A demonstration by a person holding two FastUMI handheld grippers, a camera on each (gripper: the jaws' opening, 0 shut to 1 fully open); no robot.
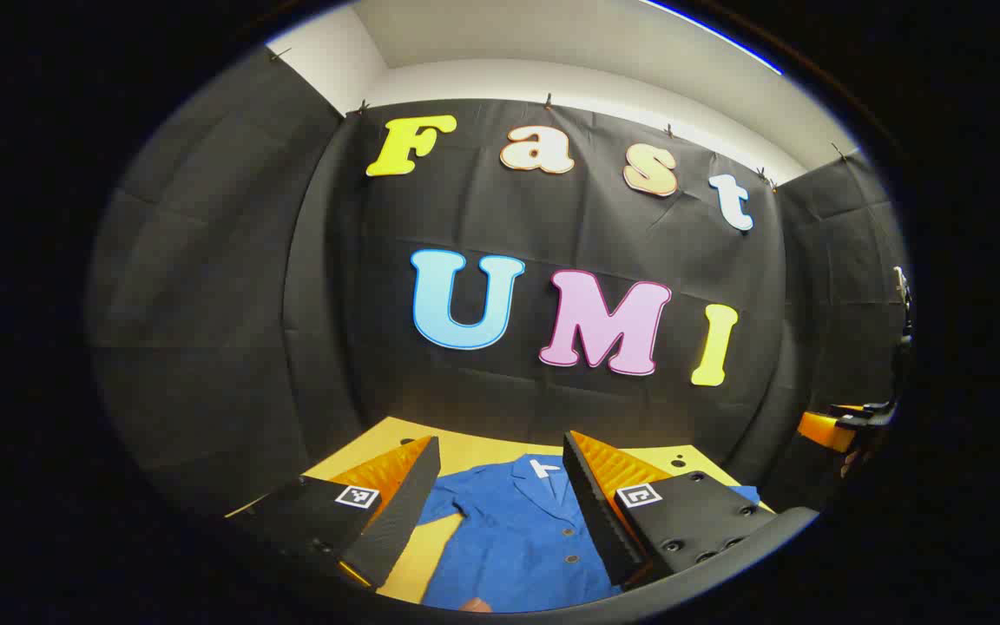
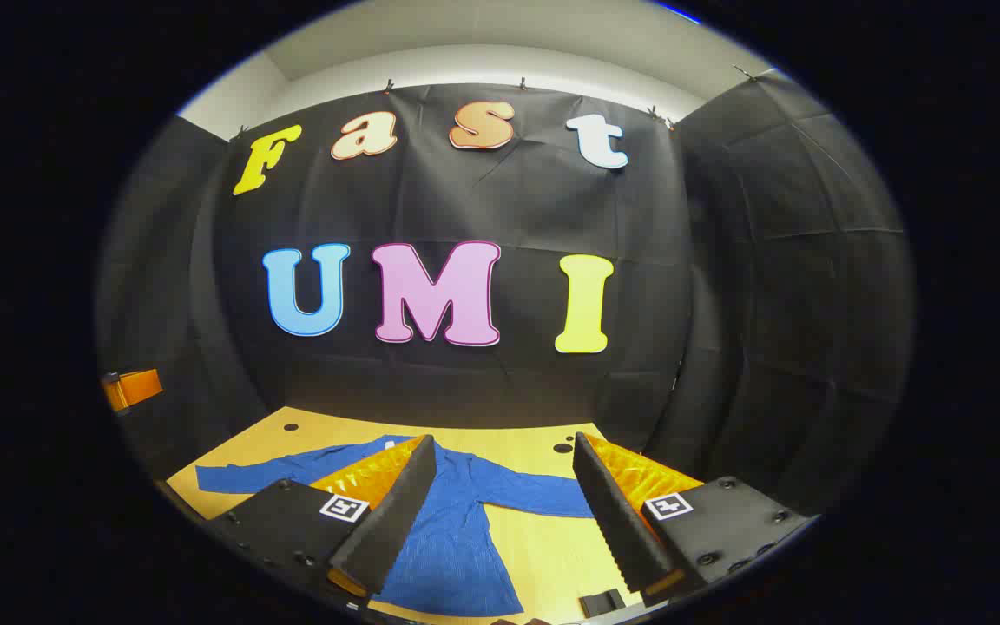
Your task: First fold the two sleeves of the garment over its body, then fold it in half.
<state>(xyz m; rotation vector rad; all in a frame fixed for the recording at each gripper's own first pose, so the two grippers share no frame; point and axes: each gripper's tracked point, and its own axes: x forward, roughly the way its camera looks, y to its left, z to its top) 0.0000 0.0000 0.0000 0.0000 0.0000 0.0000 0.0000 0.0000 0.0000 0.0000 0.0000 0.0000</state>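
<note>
Evidently nothing is folded yet: the blue garment [image 2: 457, 529] lies flat and face up on the yellow counter [image 2: 543, 547], collar toward the far edge by the booth wall, hem toward the near edge, both sleeves spread out sideways. In the right gripper view one sleeve [image 2: 248, 475] reaches toward the counter's far left corner, and the other sleeve [image 2: 535, 495] points toward the right edge. The left gripper view looks down the button front, with the collar [image 1: 539, 469] between its fingers.

The left hand-held gripper [image 1: 500, 503] hangs above the garment with its jaws wide apart and nothing between them. The right hand-held gripper [image 2: 504, 512] is likewise wide and empty, well above the cloth.

The step in hand looks to be the first sleeve fold. To do it well, I would pinch each sleeve near its cuff, taking only the sleeve's cloth and not the body beneath. Then lift just enough to clear the counter and carry it across the chest, so that it lies flat without dragging the garment askew.

A small white tag sits inside the collar, but any writing on it is too small to read.
</note>
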